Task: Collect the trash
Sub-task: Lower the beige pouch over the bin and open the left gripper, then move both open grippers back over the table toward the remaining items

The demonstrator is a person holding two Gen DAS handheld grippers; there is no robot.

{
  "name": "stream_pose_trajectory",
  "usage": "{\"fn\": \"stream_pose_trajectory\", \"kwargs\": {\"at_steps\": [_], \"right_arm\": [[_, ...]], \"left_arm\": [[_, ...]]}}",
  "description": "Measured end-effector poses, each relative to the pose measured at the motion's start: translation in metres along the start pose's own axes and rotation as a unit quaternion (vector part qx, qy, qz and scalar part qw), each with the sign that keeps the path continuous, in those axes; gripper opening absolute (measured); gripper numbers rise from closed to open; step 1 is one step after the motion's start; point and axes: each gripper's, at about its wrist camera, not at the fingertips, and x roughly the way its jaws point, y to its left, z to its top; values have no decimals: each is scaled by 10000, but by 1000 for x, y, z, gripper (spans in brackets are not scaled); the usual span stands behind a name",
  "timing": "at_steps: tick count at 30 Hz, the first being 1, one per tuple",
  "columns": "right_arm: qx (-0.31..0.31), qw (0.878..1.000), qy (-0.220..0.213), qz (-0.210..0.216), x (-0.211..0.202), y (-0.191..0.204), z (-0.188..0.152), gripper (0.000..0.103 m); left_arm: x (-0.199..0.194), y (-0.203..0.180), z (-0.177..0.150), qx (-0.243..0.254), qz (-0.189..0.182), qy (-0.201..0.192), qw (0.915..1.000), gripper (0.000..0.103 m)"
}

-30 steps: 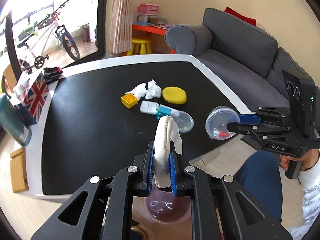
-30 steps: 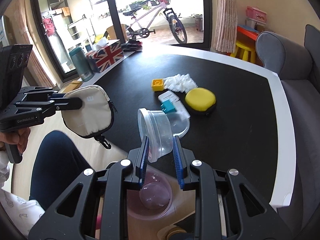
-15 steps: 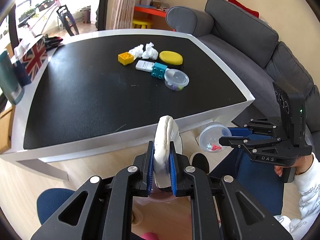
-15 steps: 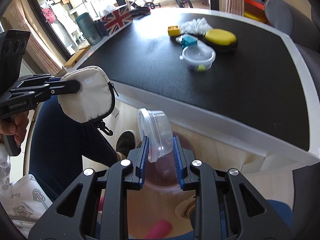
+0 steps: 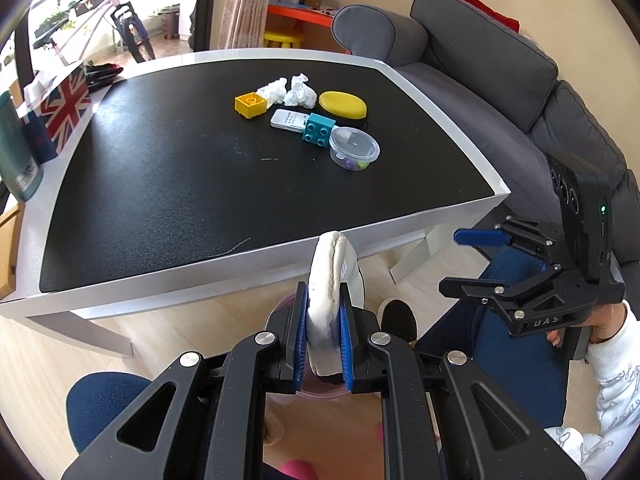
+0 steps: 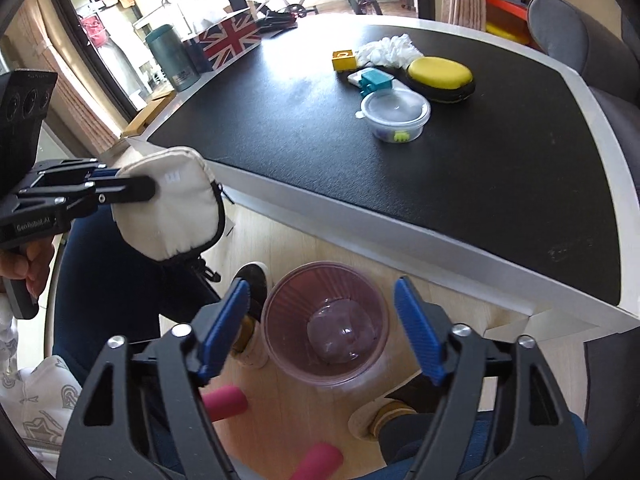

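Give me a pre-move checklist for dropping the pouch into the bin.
1. Pouch gripped by the left hand-held gripper: ok, pads press both its sides.
2. Right hand-held gripper empty: ok, jaws opening with nothing between them.
3. Bin has room: ok, only a clear container lies at the bottom.
4. Pouch over the bin mouth: not ok, in the right wrist view it hangs to one side of the rim.
5. Pouch really trash: cannot tell; it looks like an intact zip case.
6. Table trash left: not ok, tissues remain on the table.
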Motion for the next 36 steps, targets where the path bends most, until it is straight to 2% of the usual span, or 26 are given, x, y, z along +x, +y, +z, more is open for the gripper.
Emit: {"fn": "stream_pose_trajectory", "kwargs": {"at_steps": [4,9,15,24,28,29,30,31,32,33,36], "right_arm": [[79,9999,-71,-58,-5,-3,3,89],[133,9997,-139,-166,-12,-4,7,94],[121,9989,-275,-353,-21,-5,9,95],[311,9977,-434,-416,-34,-17,9,95],[372,9972,-486,-427,-37,-21,9,95],[377,9971,-490,-433,-38,-21,9,95],[380,9971,-494,-442,-38,-22,9,95],[387,9970,-499,-444,-38,-23,9,95],[396,9970,-500,-442,-38,-23,9,95],[401,9969,-505,-445,-39,-24,9,95],[415,9967,-520,-455,-39,-25,8,95]], "left_arm": [[3,-2,0,29,-31,40,10000,13],[9,-6,-1,110,-48,129,9998,13],[21,-10,-5,178,-43,269,9995,13],[31,-18,-4,253,-117,374,9989,14],[34,-22,-2,301,-115,376,9988,18],[35,-22,-2,316,-90,396,9987,21],[36,-22,-2,332,-59,404,9986,39],[36,-22,-2,332,-33,378,9987,71],[35,-21,-2,305,-48,296,9991,85],[32,-21,-1,297,-78,182,9994,93],[32,-20,1,291,35,164,9994,95]]}}
